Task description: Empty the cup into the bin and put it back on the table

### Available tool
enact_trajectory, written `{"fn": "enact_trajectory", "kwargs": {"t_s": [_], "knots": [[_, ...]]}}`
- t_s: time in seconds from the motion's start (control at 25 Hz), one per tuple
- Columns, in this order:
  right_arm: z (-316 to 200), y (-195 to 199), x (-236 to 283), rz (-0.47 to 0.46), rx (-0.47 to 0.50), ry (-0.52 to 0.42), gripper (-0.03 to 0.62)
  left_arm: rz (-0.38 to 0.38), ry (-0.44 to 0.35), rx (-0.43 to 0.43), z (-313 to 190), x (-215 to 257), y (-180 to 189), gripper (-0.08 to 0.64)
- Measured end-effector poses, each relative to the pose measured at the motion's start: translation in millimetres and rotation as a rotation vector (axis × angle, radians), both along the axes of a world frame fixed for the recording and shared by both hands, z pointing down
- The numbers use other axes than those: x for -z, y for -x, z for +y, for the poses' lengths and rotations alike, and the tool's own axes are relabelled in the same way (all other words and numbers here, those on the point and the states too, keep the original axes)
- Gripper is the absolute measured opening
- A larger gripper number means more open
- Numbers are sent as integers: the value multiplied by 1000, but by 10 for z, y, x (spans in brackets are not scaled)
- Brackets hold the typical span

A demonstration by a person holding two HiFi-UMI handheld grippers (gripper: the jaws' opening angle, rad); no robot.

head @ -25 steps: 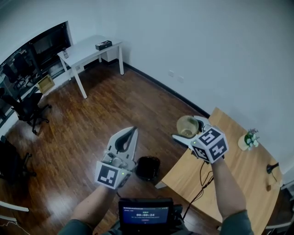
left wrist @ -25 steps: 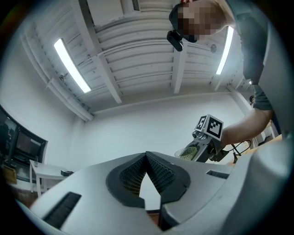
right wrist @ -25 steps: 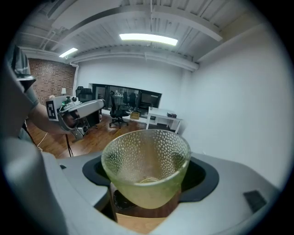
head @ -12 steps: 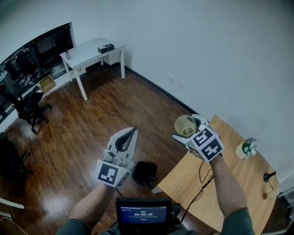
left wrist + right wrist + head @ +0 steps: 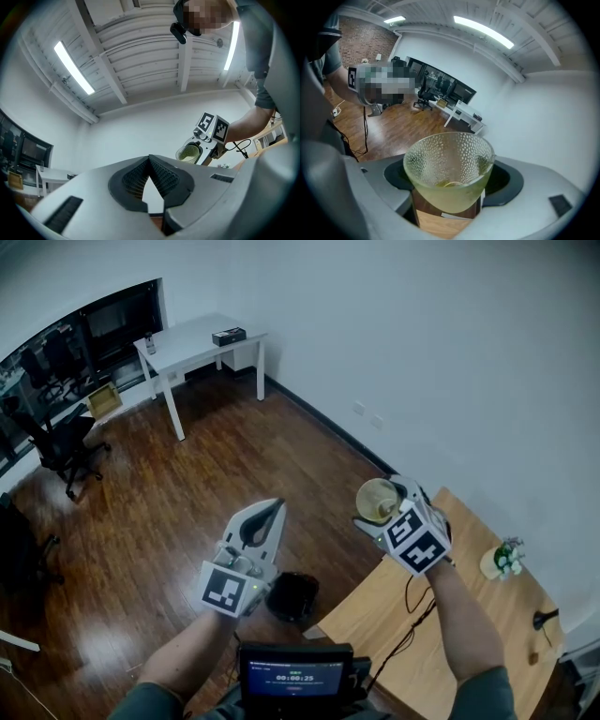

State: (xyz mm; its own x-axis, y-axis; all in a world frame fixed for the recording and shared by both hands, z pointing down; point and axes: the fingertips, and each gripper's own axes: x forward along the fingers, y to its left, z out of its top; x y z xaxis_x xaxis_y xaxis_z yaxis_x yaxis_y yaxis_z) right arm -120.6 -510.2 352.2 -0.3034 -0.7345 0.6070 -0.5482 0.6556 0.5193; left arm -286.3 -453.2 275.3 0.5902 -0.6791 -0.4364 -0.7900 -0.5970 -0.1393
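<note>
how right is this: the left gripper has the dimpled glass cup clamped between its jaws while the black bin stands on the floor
Wrong gripper: the right gripper has the dimpled glass cup clamped between its jaws, as the right gripper view shows. The left gripper is shut on nothing. The black bin does stand on the floor.

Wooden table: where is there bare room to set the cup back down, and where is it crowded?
Bare wood: the corner of the wooden table beside the black bin, and the stretch between the person's forearm and the small plant. Crowded: the wall-side edge, with the plant and a dark object; a cable hangs near the corner.
</note>
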Motion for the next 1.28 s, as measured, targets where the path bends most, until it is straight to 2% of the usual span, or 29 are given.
{"fn": "enact_trajectory", "kwargs": {"t_s": [0.6, 1.28], "knots": [[-157, 59, 23, 163, 29, -30, 403, -20, 9, 15, -77, -42, 57, 0], [-296, 75, -30, 283, 67, -26, 403, -39, 35, 40, -152, -97, 70, 0]]}}
